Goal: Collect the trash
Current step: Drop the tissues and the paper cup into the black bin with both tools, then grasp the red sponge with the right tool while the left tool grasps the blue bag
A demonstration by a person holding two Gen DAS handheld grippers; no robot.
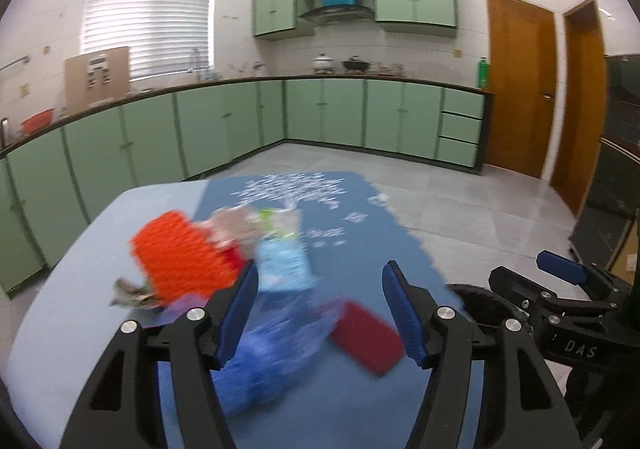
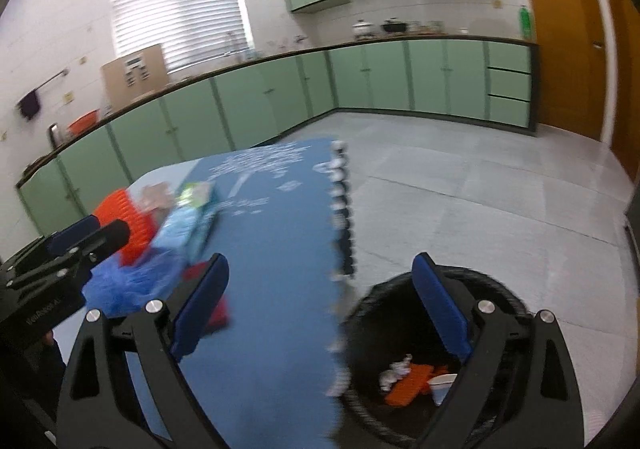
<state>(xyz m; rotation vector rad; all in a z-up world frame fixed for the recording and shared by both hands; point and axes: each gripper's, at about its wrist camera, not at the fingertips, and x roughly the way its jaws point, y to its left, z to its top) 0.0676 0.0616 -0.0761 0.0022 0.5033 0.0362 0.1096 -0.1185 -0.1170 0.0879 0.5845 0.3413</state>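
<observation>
The bench [image 1: 80,249] is pale blue, its mat [image 1: 360,249] deeper blue with white print. On it lie an orange ridged piece [image 1: 180,253], a crumpled blue bag [image 1: 272,345], a light blue packet [image 1: 282,261] and a dark red block [image 1: 368,337]. The black bin [image 2: 504,289] holds orange and white scraps. Both tongs are black with blue pads [image 1: 404,313].

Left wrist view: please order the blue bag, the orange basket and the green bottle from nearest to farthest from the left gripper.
1. Blue bag: on the table, low between the open fingers of the left gripper.
2. Orange basket: further back on the table, to the left.
3. Green bottle: far across the kitchen, on the counter at right, beside the door.
</observation>
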